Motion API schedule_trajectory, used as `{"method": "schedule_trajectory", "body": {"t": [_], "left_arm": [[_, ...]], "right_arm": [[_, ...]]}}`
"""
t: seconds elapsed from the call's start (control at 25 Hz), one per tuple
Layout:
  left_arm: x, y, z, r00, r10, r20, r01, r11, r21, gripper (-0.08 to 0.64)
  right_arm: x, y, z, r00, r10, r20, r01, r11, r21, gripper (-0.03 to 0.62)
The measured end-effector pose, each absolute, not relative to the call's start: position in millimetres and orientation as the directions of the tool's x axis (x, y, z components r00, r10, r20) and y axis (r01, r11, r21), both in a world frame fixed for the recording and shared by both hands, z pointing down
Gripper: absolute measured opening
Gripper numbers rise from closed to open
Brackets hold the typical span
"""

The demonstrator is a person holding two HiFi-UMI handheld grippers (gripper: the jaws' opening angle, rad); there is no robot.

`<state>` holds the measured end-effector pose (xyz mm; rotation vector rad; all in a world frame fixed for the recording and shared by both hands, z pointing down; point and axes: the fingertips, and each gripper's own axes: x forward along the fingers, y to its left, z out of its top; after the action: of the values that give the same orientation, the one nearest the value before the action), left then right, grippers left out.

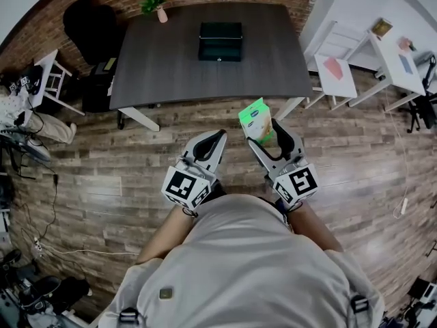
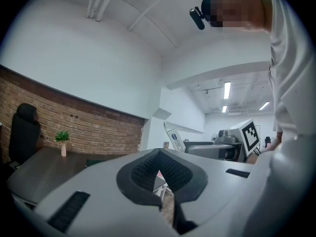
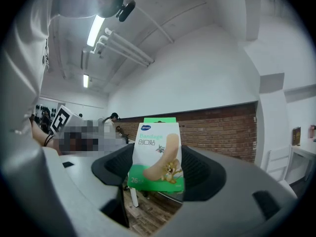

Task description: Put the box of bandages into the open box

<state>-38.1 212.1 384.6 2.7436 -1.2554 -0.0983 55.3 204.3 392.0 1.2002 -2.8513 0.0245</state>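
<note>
The box of bandages [image 1: 255, 119], green and white with a cartoon plaster on its front [image 3: 157, 154], stands upright between the pads of my right gripper [image 1: 263, 132], which is shut on it [image 3: 159, 168] in front of the person's chest, above the wooden floor. My left gripper [image 1: 216, 139] hangs beside it at the left, shut with nothing in it [image 2: 159, 163]. The dark green box [image 1: 220, 41] sits on the far middle of the dark table [image 1: 171, 67], well ahead of both grippers; whether its lid is up is unclear from here.
A small potted plant [image 1: 156, 5] stands at the table's far left corner. A black office chair [image 1: 89, 22] is left of the table. White desks and a chair [image 1: 334, 67] stand at the right. Cables and gear lie along the floor at the left.
</note>
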Motion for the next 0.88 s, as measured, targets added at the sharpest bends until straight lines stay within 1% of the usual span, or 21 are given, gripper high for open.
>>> {"method": "schedule_trajectory", "body": {"t": [0.32,0.68,0.88], "left_arm": [[-78.2,176.2,388.4,0.683,-0.731,-0.011,-0.72,-0.675,0.16,0.015],[-85.4,126.0,400.6,0.632,-0.775,0.023,-0.766,-0.62,0.171,0.015],[-72.0,81.0,401.9,0.593,-0.805,0.037,-0.799,-0.581,0.156,0.015]], "right_arm": [[21.3,169.1,391.1,-0.679,-0.729,0.081,-0.73,0.683,0.027,0.298],[18.3,109.4,396.3,-0.719,-0.692,0.071,-0.693,0.721,0.012,0.298],[33.2,60.1,397.9,-0.748,-0.66,0.063,-0.662,0.749,-0.008,0.298]]}}
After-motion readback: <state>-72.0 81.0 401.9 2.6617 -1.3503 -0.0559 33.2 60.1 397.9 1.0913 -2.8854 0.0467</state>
